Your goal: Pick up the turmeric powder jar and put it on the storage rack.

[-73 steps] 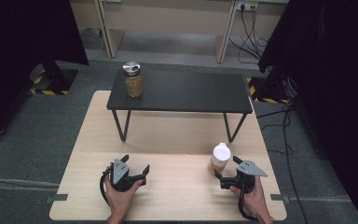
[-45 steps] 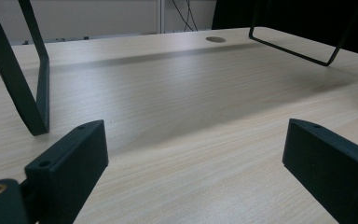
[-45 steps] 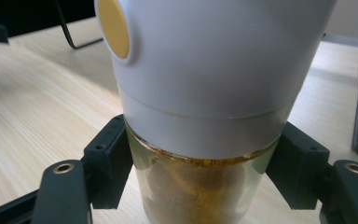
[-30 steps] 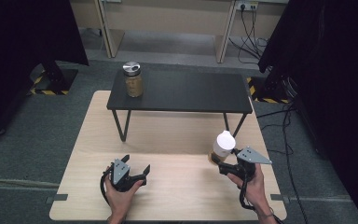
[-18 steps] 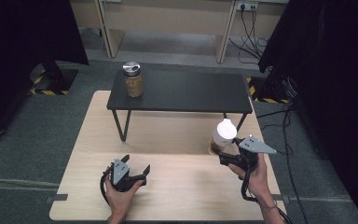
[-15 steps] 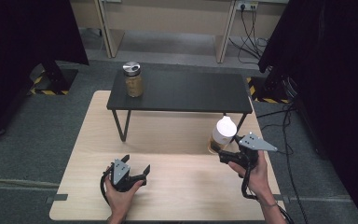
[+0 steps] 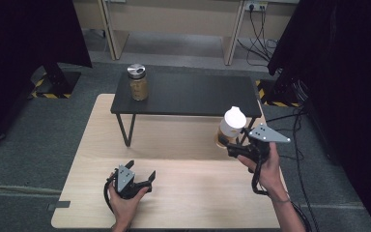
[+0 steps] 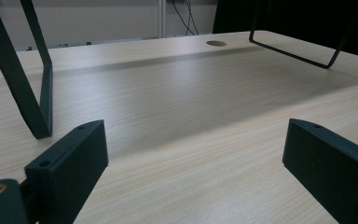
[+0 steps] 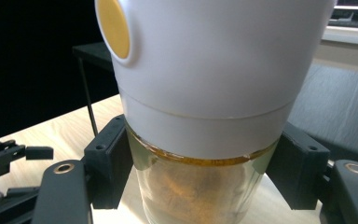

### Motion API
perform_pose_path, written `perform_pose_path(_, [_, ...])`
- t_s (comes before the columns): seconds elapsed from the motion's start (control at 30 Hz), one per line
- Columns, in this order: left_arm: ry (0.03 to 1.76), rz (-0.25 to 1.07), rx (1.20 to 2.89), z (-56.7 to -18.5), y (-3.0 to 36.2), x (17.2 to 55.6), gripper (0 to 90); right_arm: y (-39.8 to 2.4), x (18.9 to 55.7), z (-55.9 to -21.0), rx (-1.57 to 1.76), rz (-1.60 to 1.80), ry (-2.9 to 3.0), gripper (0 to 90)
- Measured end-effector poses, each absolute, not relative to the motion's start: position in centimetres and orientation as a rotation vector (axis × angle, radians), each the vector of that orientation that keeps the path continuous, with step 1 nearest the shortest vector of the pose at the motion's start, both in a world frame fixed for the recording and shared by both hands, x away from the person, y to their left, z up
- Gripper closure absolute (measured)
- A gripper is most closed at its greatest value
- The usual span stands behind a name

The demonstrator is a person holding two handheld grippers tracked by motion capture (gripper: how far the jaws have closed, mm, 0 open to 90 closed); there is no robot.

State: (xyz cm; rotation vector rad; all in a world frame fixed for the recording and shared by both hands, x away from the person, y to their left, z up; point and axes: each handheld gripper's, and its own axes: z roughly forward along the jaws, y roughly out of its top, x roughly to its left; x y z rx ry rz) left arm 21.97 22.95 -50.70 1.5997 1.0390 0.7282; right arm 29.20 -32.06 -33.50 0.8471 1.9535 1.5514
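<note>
Right gripper clamped on the glass body of a jar with white lid, jaws pressing both sides just under the lid, seen close in the right gripper view. The jar holds brownish-amber contents, and the lid has a round yellow spot on its side. Jar upright, held off the bench at its right side, near the front right leg of the black low table. Grey three-cornered plate sits on top of the right gripper, cable trailing down along the wrist.

Left gripper rests on the bench near the front edge, left of centre, jaws wide apart with nothing between them; in the left gripper view bare wood grain lies between the two black jaws, with the black table's legs ahead.

Second jar with metal lid stands upright at the left end of the black low table, well apart from both grippers
</note>
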Motion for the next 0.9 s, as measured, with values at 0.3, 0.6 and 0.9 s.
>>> perform_pose_path(0.3, [1.037,0.726,1.594,-50.8,23.0,22.0,5.9,-31.5,31.0,-30.6,0.839,1.544,1.93,30.7])
perform_pose_path(0.6, [1.035,0.724,1.597,-50.8,23.0,22.0,5.9,-30.3,33.5,-27.9,0.844,1.524,1.898,30.7])
perform_pose_path(0.9, [1.032,0.729,1.598,-50.8,23.0,22.0,5.9,-28.7,37.9,-26.4,0.937,1.469,1.906,30.7])
